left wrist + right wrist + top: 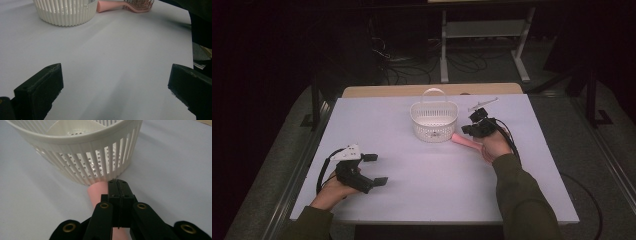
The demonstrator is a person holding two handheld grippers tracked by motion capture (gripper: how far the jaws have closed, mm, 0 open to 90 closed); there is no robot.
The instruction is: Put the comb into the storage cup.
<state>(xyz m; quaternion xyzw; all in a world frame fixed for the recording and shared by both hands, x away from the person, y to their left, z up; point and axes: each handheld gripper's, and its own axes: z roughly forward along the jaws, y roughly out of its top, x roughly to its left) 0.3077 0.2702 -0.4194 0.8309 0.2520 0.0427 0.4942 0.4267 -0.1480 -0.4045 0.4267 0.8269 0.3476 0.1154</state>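
Beside the basket (434, 121), the pink hairbrush (467, 141) points its handle basketward.

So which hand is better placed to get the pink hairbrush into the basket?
Right: its hand-held gripper, jaws shut, is over the pink hairbrush beside the basket. The left hand-held gripper sits open, far off.

Slotted plastic basket (82, 157), matt tabletop (412, 170)

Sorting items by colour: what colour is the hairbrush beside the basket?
Pink. The hairbrush shows best in the left gripper view, lying by the white basket.
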